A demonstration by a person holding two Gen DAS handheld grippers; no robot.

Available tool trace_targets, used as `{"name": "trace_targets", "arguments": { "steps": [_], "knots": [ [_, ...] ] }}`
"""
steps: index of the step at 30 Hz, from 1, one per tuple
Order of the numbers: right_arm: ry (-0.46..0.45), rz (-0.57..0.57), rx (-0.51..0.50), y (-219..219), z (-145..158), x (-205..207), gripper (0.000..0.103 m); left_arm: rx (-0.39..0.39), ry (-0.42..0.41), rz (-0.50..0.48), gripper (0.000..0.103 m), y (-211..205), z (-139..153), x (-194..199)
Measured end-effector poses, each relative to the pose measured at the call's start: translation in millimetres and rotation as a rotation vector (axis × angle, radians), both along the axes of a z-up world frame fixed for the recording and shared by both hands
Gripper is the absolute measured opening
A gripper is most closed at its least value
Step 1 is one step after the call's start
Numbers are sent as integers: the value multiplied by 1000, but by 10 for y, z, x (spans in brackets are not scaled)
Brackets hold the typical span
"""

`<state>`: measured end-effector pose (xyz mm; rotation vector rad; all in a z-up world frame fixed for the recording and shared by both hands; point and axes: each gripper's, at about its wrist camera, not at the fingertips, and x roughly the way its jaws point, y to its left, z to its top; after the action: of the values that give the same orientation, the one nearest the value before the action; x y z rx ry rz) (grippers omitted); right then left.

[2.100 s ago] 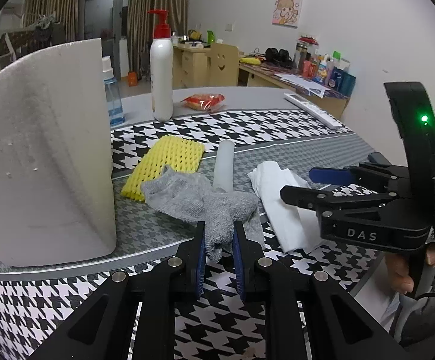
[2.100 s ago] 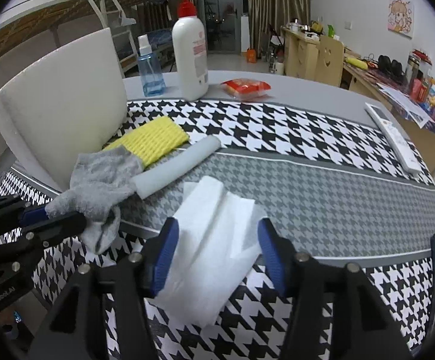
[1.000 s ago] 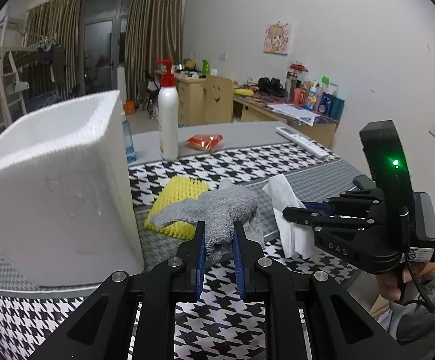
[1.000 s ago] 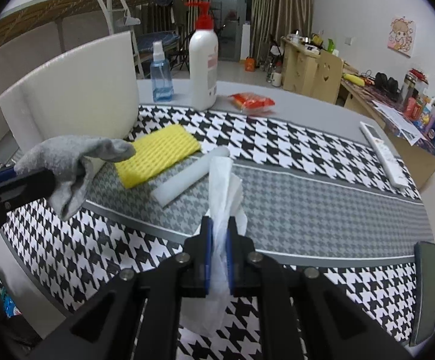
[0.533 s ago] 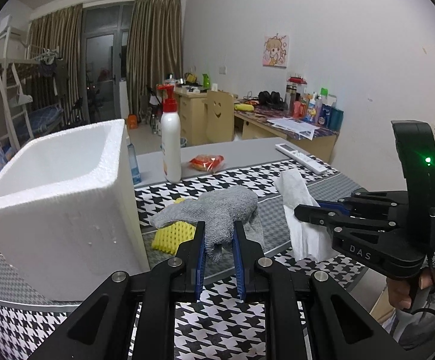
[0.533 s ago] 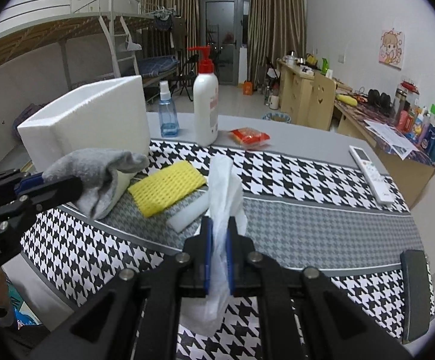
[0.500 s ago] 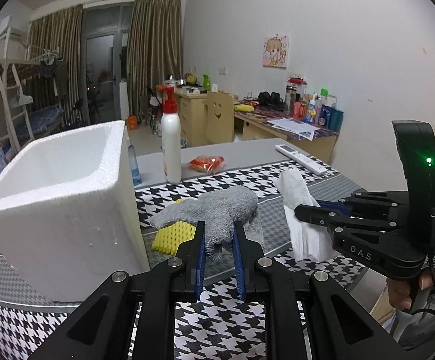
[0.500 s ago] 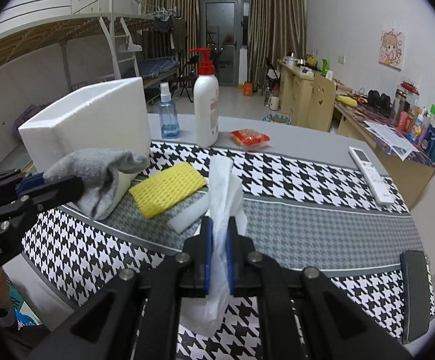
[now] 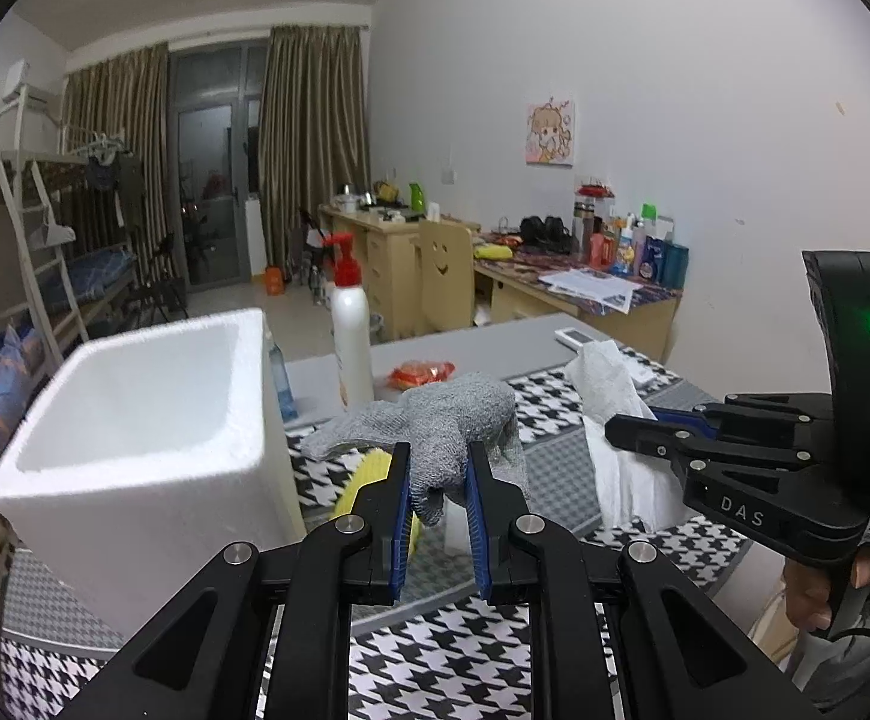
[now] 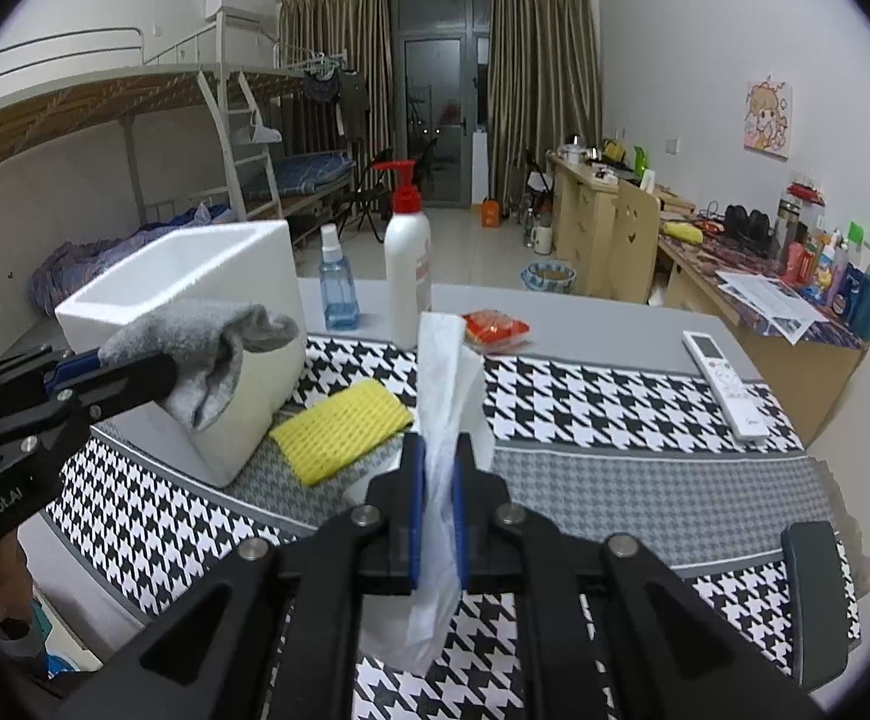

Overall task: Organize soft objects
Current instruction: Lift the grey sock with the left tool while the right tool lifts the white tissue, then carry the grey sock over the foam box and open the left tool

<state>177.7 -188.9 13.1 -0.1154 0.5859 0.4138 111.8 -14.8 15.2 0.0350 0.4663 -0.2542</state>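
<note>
Left gripper (image 9: 438, 486) clamped on grey sock (image 9: 453, 414), foam box (image 9: 135, 420) at table's left edge, just left of it, nearer. Right gripper (image 10: 435, 492) pinches white tissue (image 10: 444, 396), farther right.

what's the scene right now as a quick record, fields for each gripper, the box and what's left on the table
left gripper: shut on grey sock, held in the air
right gripper: shut on white tissue, which hangs below the jaws
foam box: white, open at the top, no items visible inside
left on table: yellow foam net, white foam tube partly hidden behind the tissue
other items: pump bottle, blue spray bottle, orange packet, remote
table cover: houndstooth cloth
</note>
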Motion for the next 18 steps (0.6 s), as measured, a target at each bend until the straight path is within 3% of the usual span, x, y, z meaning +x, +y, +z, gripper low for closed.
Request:
{"name": "trace_targets", "arguments": {
  "steps": [18],
  "knots": [
    [-88,14,37,4,297,-66,12,8,-63,8,18,32,245,-23]
  ]
}}
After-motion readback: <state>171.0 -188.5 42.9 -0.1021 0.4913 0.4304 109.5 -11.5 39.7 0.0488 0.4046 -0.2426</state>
